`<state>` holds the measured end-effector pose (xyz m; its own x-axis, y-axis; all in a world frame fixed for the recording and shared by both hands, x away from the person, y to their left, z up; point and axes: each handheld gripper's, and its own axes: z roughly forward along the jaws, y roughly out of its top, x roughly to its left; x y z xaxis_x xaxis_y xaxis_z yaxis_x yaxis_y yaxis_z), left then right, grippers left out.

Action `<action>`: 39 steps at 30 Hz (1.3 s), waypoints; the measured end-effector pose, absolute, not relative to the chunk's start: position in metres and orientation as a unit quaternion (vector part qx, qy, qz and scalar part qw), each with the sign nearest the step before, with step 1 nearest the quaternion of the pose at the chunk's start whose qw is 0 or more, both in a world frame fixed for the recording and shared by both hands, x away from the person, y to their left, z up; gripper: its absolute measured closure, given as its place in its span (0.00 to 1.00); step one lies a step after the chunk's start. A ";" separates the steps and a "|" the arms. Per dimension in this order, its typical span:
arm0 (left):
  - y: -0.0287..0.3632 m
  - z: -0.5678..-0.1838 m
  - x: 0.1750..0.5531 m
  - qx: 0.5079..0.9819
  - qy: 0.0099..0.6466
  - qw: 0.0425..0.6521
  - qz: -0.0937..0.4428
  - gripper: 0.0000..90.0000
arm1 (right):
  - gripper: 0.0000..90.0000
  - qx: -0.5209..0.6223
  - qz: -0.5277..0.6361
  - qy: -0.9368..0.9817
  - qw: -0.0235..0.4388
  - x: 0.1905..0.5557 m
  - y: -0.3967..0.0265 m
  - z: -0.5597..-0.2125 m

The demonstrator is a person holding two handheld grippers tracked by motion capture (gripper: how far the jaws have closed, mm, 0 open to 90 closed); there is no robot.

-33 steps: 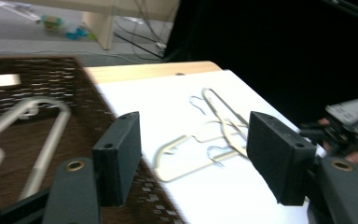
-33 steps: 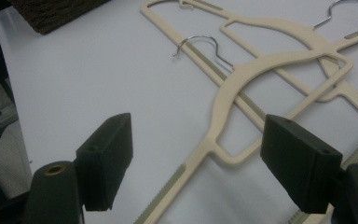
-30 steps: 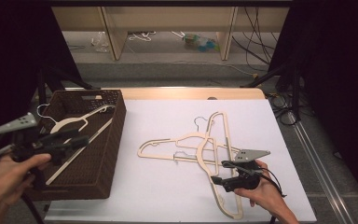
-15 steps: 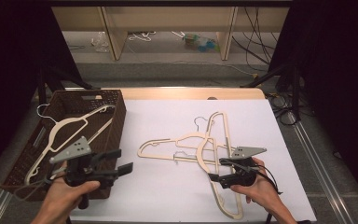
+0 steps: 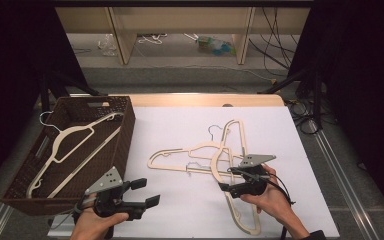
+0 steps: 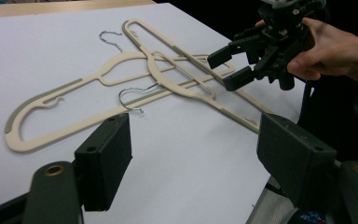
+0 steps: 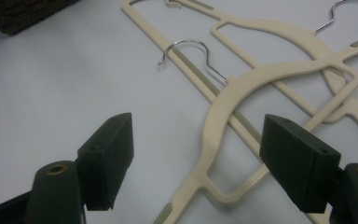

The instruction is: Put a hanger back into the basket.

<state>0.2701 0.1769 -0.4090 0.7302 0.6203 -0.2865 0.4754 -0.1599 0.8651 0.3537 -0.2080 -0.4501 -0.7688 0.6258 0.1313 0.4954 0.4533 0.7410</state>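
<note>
Toward the right half of the tabletop (image 5: 300, 125), two cream hangers (image 5: 215, 160) lie crossed flat on the white sheet. Your right gripper (image 5: 227, 180) hovers just over the nearer hanger (image 7: 223, 140), jaws spread with its curved shoulder between them, unpinched. That hanger's long axis runs from the near edge toward the far edge; the other lies crosswise, hook toward the far edge. Your left gripper (image 5: 147, 192), near the left near corner beside the basket (image 5: 125, 145), has just been opening and holds nothing.

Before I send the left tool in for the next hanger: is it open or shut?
Open. The left tool has its jaws spread apart over bare table with nothing between them; they have just been opening.
</note>
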 end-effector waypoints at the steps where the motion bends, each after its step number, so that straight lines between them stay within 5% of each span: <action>1: 0.176 -0.412 0.269 0.761 0.357 0.538 0.071 0.29 | 0.30 0.329 0.401 0.852 0.079 0.354 -0.207 -0.450; 27: 0.175 -0.440 0.260 0.759 0.358 0.538 0.080 0.20 | 0.31 0.347 0.363 0.861 0.084 0.364 -0.191 -0.464; 39: 0.175 -0.441 0.261 0.757 0.359 0.541 0.076 0.20 | 0.39 0.362 0.329 0.869 0.072 0.373 -0.187 -0.473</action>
<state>0.2614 0.1750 -0.4405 0.7302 0.6256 -0.2746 0.4623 -0.1565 0.8728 0.3729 -0.1868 -0.4731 -0.7282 0.6759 0.1135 0.5815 0.5217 0.6242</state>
